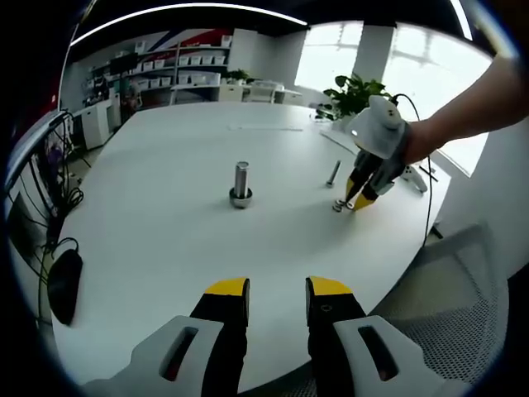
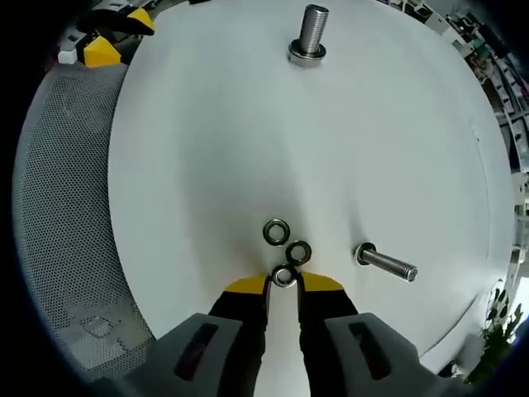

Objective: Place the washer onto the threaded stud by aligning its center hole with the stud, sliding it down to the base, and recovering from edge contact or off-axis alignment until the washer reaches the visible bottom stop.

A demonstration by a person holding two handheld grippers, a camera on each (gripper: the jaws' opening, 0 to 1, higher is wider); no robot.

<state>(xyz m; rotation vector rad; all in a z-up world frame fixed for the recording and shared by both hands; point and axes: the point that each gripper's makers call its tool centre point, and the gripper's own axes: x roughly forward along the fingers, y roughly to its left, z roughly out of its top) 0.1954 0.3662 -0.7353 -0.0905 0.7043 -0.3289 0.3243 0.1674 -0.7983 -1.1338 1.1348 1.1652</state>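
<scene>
From the right gripper view I see my right gripper (image 2: pixel 283 281) down at the white tabletop (image 2: pixel 207 149), its yellow-tipped fingers (image 2: pixel 246 287) drawn close around a small metal washer (image 2: pixel 283 276) that sits between the tips; they look to be pinching it, though I cannot tell whether it is off the surface. Just beyond the tips lie two more washers: a second washer (image 2: pixel 299 251) touching or nearly touching the pinched one, and a third washer (image 2: pixel 276 231) right beside that. To their right a loose bolt (image 2: pixel 385 263) lies on its side. Well apart, toward the top of this view, the threaded stud (image 2: pixel 312 31) stands upright on its round base with nothing on its shaft that I can make out. From the left gripper view my left gripper (image 1: pixel 277 298) hangs over the near edge of the tabletop (image 1: pixel 165 240) with its fingers (image 1: pixel 225 299) spread and nothing between them. The stud (image 1: pixel 240 184) stands near the middle of the surface there, and off to the right the right gripper (image 1: pixel 357 201), held in a person's hand (image 1: pixel 413 141), tips down onto the washers (image 1: pixel 339 204) beside the lying bolt (image 1: pixel 332 173). A black computer mouse (image 1: pixel 64 284) rests at the left edge, and a mesh chair (image 1: pixel 463 314) stands at the lower right.
</scene>
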